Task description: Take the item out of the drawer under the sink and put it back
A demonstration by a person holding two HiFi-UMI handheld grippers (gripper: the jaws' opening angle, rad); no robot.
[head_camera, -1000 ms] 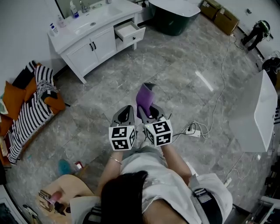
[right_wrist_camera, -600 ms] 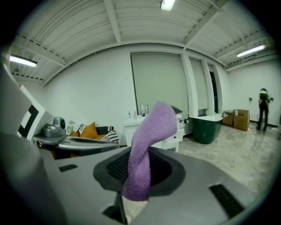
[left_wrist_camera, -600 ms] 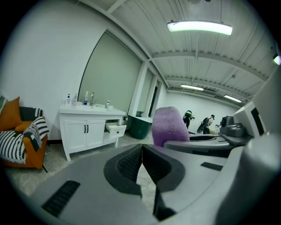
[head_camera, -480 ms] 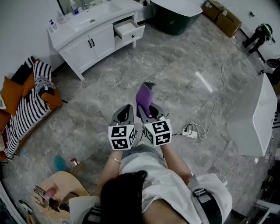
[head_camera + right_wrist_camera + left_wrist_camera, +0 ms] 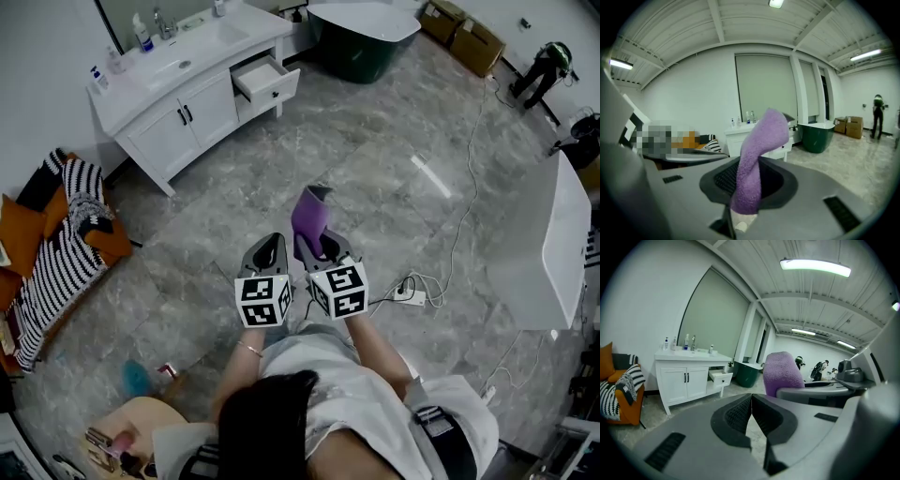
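My right gripper is shut on a purple towel that stands up out of its jaws; it also shows in the left gripper view as the purple towel. My left gripper hangs beside it, shut with nothing between its pads. Both are held out over the grey stone floor. Far ahead, the white sink cabinet stands against the wall with its drawer pulled out.
A dark green tub sits to the right of the cabinet. A striped blanket on an orange couch lies at left. A power strip with cables is on the floor at right, near a white table. A wooden stool stands at the bottom left.
The cabinet and drawer have shifted left and up in the head view while both grippers keep their place before me, the towel still clamped in the right one.
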